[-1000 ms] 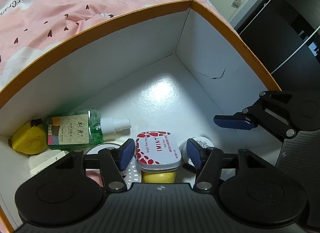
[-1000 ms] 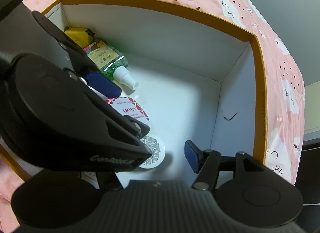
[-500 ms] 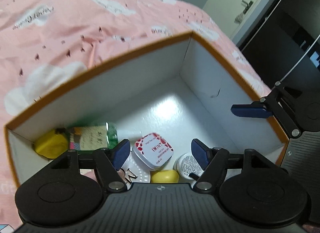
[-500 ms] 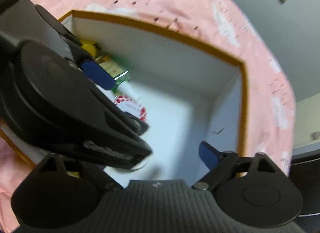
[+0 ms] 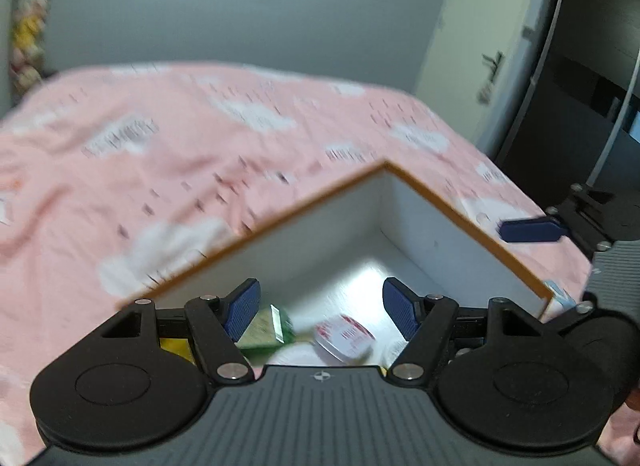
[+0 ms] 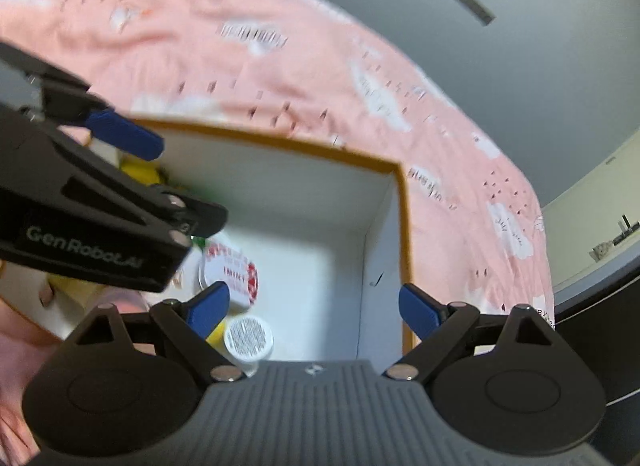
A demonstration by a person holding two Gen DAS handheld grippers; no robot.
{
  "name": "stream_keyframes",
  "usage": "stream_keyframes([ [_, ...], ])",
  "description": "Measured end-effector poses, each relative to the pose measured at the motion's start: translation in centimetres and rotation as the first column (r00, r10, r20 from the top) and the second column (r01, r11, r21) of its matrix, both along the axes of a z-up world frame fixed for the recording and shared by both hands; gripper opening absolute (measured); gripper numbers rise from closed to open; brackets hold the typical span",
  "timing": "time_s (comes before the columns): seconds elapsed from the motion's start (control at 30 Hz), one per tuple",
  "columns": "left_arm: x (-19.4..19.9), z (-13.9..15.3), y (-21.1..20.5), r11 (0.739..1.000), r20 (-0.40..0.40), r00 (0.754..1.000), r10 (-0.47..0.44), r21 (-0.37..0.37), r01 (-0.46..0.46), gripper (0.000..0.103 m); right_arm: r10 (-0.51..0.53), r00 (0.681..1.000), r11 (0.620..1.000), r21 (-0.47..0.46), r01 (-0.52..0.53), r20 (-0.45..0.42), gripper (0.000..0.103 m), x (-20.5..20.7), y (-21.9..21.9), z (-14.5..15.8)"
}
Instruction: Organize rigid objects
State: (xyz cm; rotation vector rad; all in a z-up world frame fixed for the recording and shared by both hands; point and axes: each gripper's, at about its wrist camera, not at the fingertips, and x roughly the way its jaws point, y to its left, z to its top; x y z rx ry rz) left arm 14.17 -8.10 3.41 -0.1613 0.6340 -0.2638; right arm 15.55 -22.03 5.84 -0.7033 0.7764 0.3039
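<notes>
Left claw (image 5: 320, 308) wide, empty | right claw (image 6: 314, 306) wide, empty | mint tin (image 6: 232, 274), green bottle (image 5: 266, 328), white jar (image 6: 249, 338) lie inside box (image 6: 405, 225) on bed (image 5: 200, 145) | judged: sorting nearly done, nothing visibly left outside.

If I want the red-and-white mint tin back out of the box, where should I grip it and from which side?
Probably from above, pinching the mint tin across its narrower width: it lies flat on the floor of the box, and the bottle and white round lid crowd its sides.
</notes>
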Motion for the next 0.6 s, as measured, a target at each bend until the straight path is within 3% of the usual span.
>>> stream_keyframes([
  [0.17, -2.9, 1.1, 1.1, 0.991, 0.121, 0.985, 0.119, 0.043, -0.125, 0.086, -0.064, 0.994, 0.986, 0.161, 0.050, 0.084, 0.095, -1.7, -0.4, 1.9],
  [0.33, -5.2, 1.9, 2.6, 0.982, 0.192, 0.965, 0.177, 0.025, -0.185, 0.088, -0.136, 0.982, 0.953, 0.286, 0.095, 0.128, 0.098, -3.7, -0.2, 2.8],
  [0.4, -5.9, 2.1, 3.6, 0.976, 0.214, 0.953, 0.213, -0.007, -0.217, 0.092, -0.144, 0.981, 0.944, 0.316, 0.097, 0.129, 0.098, -4.4, 0.1, 2.9],
  [0.6, -7.8, 2.1, 5.2, 0.958, 0.230, 0.931, 0.285, -0.033, -0.285, 0.094, -0.202, 0.967, 0.919, 0.372, 0.132, 0.156, 0.099, -7.1, 0.8, 2.4],
])
